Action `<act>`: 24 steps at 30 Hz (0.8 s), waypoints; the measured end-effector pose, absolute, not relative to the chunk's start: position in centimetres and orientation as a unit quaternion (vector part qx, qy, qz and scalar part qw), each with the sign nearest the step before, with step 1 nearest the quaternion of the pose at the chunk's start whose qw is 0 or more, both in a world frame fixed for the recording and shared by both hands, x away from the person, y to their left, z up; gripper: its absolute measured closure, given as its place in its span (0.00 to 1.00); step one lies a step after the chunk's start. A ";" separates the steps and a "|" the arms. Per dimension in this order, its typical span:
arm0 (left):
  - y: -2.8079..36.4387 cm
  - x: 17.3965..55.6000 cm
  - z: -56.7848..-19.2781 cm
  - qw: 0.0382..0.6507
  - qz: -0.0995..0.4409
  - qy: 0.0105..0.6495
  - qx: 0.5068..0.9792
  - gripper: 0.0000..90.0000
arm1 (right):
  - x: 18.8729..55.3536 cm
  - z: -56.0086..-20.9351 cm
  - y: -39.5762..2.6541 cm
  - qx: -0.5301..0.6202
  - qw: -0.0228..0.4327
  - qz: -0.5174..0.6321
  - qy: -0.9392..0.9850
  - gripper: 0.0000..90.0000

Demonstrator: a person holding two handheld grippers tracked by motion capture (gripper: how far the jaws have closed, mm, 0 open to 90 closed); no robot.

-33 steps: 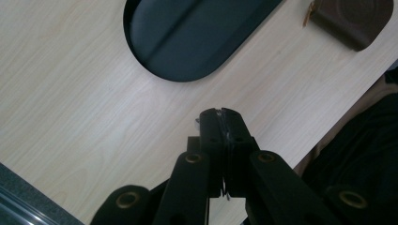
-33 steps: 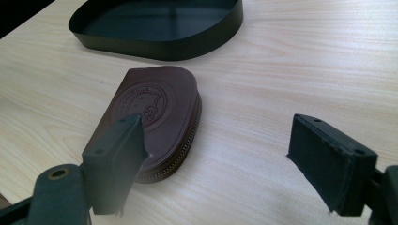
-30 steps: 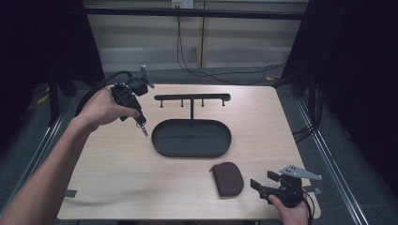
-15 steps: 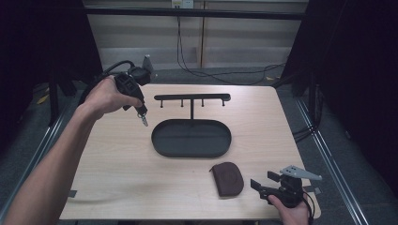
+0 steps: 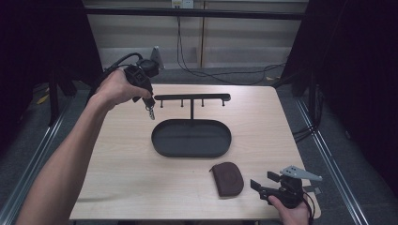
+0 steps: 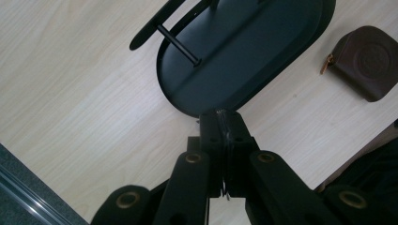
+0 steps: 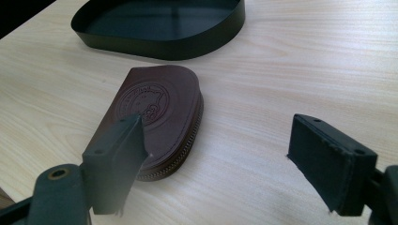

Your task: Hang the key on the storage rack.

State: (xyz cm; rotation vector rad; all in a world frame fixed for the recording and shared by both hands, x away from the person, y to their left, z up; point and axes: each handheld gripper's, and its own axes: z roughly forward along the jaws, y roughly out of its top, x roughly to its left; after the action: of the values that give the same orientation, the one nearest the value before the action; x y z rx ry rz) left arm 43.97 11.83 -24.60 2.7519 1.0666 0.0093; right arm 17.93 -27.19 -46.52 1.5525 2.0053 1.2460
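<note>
Keys (image 5: pixel 150 112) dangle from the left gripper (image 5: pixel 148 104), a small metal clip hanging off the clenched jaws above the table's (image 5: pixel 117 154) far left part, just beside the left end of the black hook rail (image 5: pixel 192 97). In the left gripper view those jaws press flat together with a thin sliver of metal (image 6: pixel 226 136) pinched in the seam — below them lie the black oval tray (image 6: pixel 244 51) and the rail's post. The tray sits mid-table, the rail standing upright at its far rim. Nearer the person and to the right of the tray lies a brown leather pouch (image 5: pixel 227 178), flat on the wood, zip edge showing. Farther right, the right gripper (image 5: pixel 260 186) hovers low at the table's near edge, its jaws released and spread wide — one pad (image 7: pixel 117 154) just in front of the pouch, nothing clasped between them.
</note>
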 end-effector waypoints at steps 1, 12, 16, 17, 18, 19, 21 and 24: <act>11.7 44.1 -24.6 0.093 0.004 0.361 0.928 0.99 | 17.9 -46.5 -27.2 0.543 0.157 0.436 0.700 0.21; 10.7 45.8 -24.4 0.082 0.010 0.380 0.921 0.99 | 18.0 -46.6 -27.3 0.543 0.152 0.438 0.700 0.21; 10.2 46.2 -24.7 0.077 0.010 0.382 0.921 0.99 | 18.0 -46.6 -27.3 0.543 0.151 0.438 0.700 0.21; 10.0 46.4 -24.7 0.074 0.009 0.379 0.923 0.99 | 18.0 -46.6 -27.3 0.543 0.151 0.438 0.700 0.21; 9.9 46.4 -24.7 0.078 0.012 0.383 0.920 0.99 | 18.0 -46.6 -27.3 0.543 0.151 0.438 0.700 0.21; 9.7 46.5 -24.8 0.077 0.011 0.381 0.921 0.99 | 18.0 -46.6 -27.3 0.543 0.151 0.439 0.700 0.21; 9.5 46.7 -24.7 0.078 0.009 0.377 0.923 0.99 | 18.0 -46.6 -27.3 0.542 0.150 0.440 0.701 0.21; 9.4 47.0 -24.8 0.079 0.011 0.387 0.919 0.99 | 18.0 -46.6 -27.4 0.542 0.148 0.440 0.701 0.21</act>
State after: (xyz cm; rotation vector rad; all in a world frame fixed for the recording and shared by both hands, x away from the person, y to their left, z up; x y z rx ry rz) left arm 46.98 9.39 -24.76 2.7482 1.1583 0.0318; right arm 18.02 -27.35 -46.60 1.5576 2.0155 1.2657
